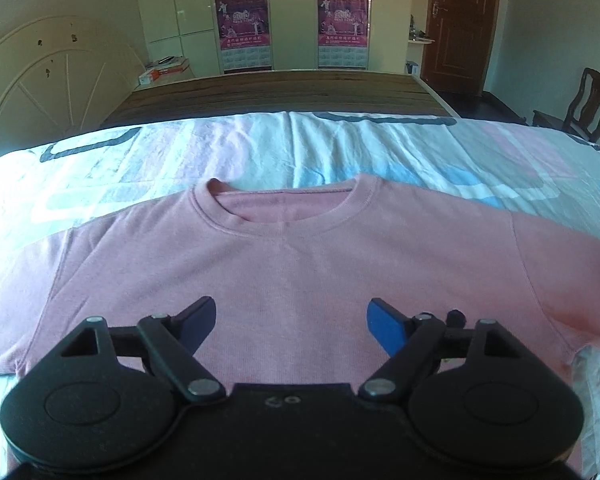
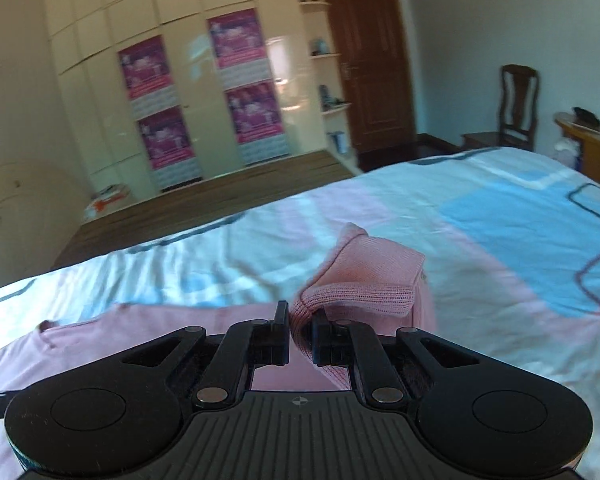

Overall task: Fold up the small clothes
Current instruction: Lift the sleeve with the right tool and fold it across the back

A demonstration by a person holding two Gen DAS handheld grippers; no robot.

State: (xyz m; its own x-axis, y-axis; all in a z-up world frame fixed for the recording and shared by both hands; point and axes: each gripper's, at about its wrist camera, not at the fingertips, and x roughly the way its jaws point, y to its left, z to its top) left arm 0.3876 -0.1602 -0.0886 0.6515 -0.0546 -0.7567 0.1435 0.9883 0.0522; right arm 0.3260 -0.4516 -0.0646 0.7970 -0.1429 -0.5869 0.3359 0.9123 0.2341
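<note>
A small pink sweater (image 1: 284,264) lies flat on the bed, front up, collar (image 1: 284,208) away from me. My left gripper (image 1: 290,322) is open and empty, hovering over the sweater's lower chest. My right gripper (image 2: 300,320) is shut on the ribbed cuff of the sweater's right sleeve (image 2: 364,280) and holds it lifted off the bed. The sweater's body (image 2: 140,336) shows to the left in the right wrist view.
The bed sheet (image 1: 340,148) is white with pink and blue patches. Beyond it are a wooden bed board (image 1: 276,92), wardrobes with posters (image 1: 242,20), a brown door (image 1: 460,24) and a wooden chair (image 1: 588,100). A headboard (image 2: 592,148) stands at the right.
</note>
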